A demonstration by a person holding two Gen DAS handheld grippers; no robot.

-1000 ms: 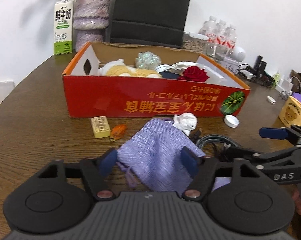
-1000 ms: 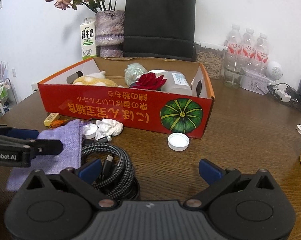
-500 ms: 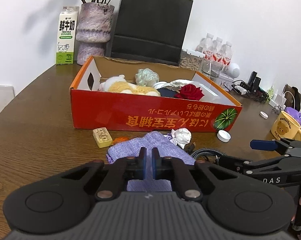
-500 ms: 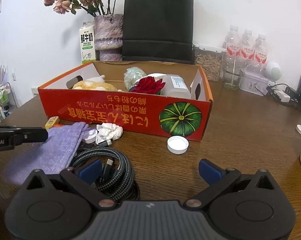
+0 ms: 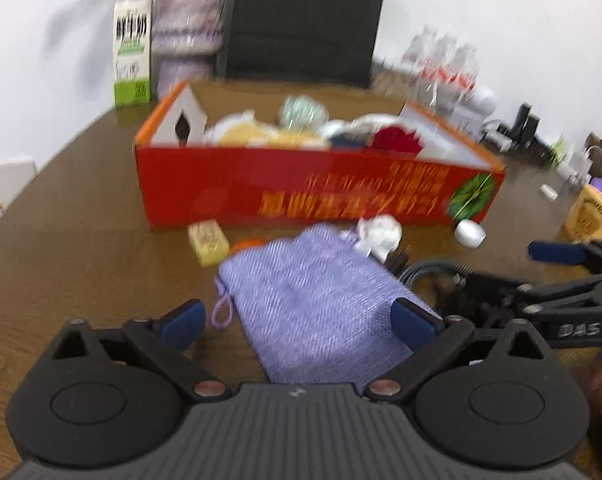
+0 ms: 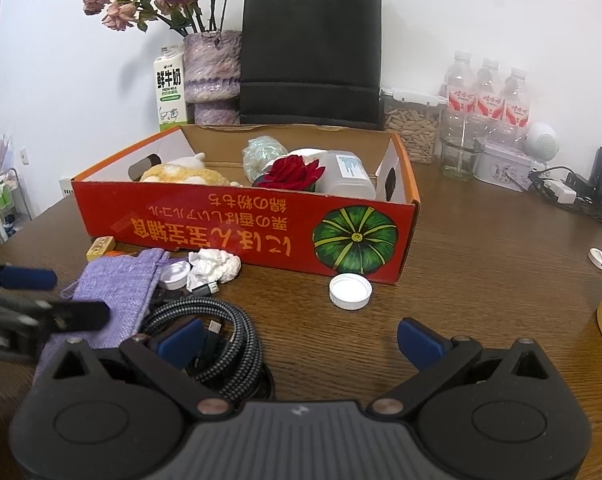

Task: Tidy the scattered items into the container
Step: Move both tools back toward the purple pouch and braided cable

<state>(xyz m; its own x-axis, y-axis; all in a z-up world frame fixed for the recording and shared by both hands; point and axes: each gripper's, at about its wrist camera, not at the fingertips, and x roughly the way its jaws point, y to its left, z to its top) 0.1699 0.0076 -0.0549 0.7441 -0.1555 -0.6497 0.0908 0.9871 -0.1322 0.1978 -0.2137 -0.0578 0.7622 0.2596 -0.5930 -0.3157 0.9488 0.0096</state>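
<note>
Pouch (image 5: 321,304) lies between opening left hand-held gripper (image 5: 297,322) fingers, untouched.

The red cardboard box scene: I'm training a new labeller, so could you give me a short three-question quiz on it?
1. True or false: the purple woven drawstring pouch lies inside the red cardboard box.
2. What lies between the left gripper's opening jaws: A) the white plastic cap, B) the pouch, C) the crumpled white tissue?
3. Fill in: the right gripper hovers beside the coiled braided ____.

Key: 1 false; 2 B; 3 cable.
</note>
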